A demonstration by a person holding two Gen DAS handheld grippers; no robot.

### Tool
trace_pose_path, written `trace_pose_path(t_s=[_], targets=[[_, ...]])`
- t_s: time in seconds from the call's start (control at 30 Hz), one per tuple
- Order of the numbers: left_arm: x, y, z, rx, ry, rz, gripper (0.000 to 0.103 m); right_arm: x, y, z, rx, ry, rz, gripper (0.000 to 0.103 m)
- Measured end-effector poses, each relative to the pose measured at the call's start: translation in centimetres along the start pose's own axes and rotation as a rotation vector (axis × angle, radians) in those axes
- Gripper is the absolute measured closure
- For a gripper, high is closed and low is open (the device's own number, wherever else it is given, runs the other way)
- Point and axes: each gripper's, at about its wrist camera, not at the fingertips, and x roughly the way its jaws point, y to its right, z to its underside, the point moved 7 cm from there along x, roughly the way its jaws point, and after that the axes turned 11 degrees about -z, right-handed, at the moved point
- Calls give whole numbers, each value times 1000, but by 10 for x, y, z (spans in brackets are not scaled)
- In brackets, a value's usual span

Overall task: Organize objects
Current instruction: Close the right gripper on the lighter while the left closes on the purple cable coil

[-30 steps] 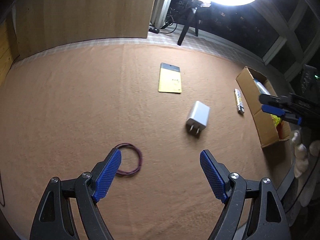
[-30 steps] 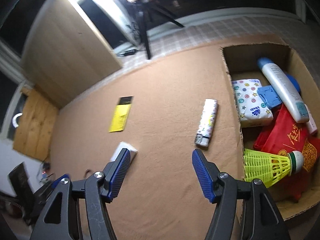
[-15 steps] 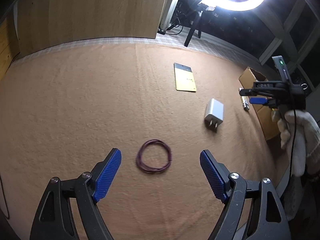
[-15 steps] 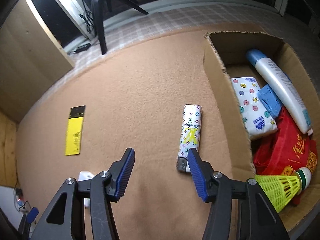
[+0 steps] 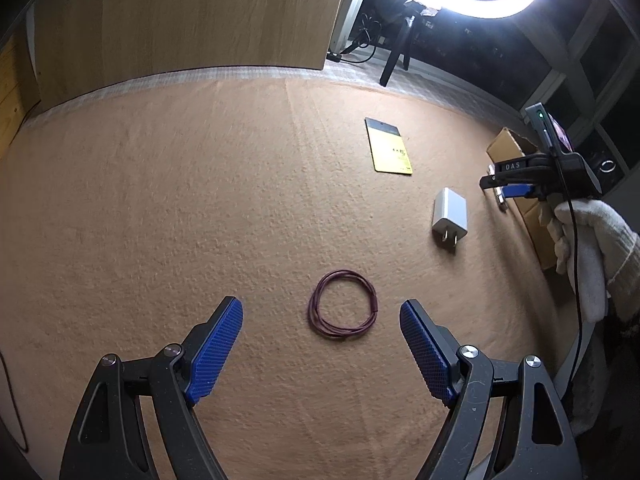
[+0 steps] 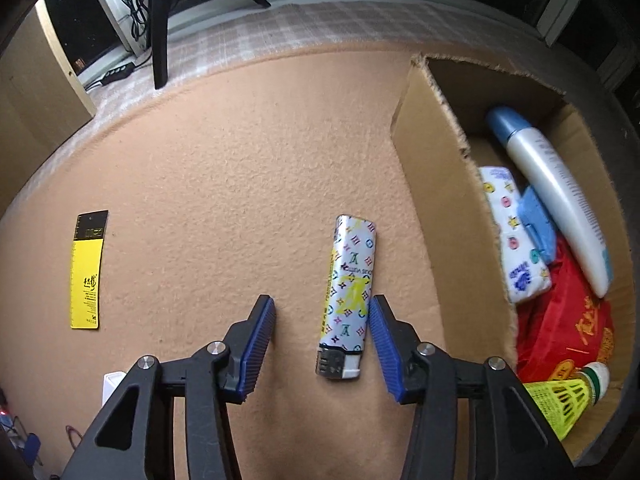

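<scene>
Box contents (right wrist view only)

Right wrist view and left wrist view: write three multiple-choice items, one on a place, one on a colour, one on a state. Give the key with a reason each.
1. Where does the lighter lie?
A. on the cloth beside the cardboard box
B. inside the box
C. on the yellow card

2. What colour is the wire ring?
A. green
B. purple
C. white

3. How does the right tool stand?
A. shut on the charger
B. far from any object
C. open around the lighter

Key: 1 A, it rests on the cloth outside the box wall. 2 B, the loop is dark purple. 3 C, the jaws have just been closing, yet a gap shows at the left pad.
</scene>
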Motion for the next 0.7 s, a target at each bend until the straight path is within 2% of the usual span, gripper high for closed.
trace_pose_path(t_s=[0.27,0.47,0.6,0.7], targets=[[11,-4,8,14,-25,-29,19,-5,-6,12,-83,2,-34,67],[28,6,13,49,-56,-61,19,-10,-20,30,-199,3,-62,80],[33,17,11,56,-56,-74,19,-14,-25,42,-249,5,-86,81],[39,26,9,76,-58,-116,19,-15,-29,55,-274,-7,-122,81]])
